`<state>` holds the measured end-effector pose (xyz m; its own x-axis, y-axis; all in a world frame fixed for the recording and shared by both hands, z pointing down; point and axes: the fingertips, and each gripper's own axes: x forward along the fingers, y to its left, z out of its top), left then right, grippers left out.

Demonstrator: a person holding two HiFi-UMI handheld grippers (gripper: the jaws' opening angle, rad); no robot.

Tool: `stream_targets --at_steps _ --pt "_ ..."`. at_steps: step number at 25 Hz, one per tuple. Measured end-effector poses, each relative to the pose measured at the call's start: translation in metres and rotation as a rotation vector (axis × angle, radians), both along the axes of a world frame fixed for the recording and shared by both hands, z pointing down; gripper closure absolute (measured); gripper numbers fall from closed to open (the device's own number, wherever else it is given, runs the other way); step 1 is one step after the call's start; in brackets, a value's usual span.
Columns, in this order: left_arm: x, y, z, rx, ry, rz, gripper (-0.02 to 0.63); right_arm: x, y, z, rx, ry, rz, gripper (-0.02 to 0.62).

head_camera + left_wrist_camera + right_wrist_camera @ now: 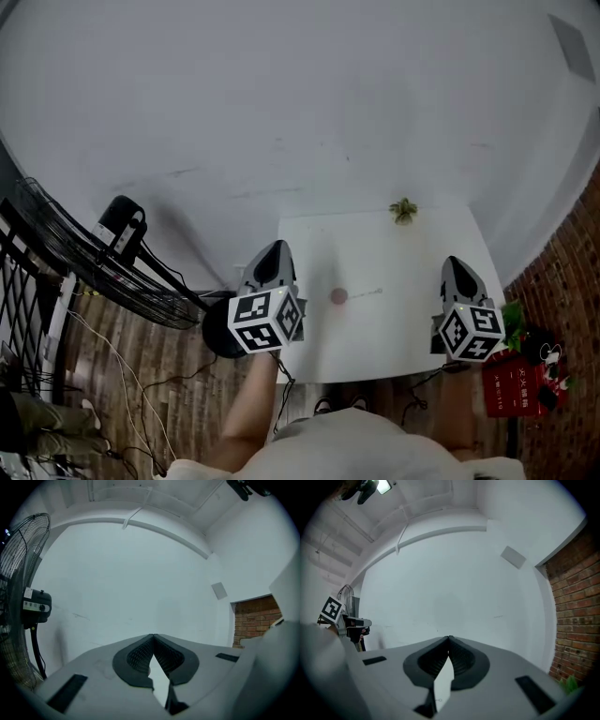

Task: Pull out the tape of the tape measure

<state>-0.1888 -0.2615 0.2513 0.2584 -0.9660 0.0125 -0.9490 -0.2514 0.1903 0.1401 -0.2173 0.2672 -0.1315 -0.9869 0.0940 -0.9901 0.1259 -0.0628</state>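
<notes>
Both sets of fingers (137, 657) are clenching nothing, the tape measure (338, 296) lying nearer the left gripper (272, 251), tape trailing toward the right gripper (458, 265).

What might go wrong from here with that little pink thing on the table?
Both the left gripper and right gripper are shut, empty and aimed at the wall, so they must open and come down first. The pink tape measure is small and sits loose on the smooth white table; a nudge may send it skidding. Its thin tape looks hard to pinch.
</notes>
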Motion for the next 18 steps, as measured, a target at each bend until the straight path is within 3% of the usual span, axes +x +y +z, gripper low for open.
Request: stream_targets --at_steps 18 --pt "-0.017 -0.004 0.012 -0.023 0.026 -0.038 0.595 -0.004 -0.009 -0.002 -0.001 0.029 -0.001 0.595"
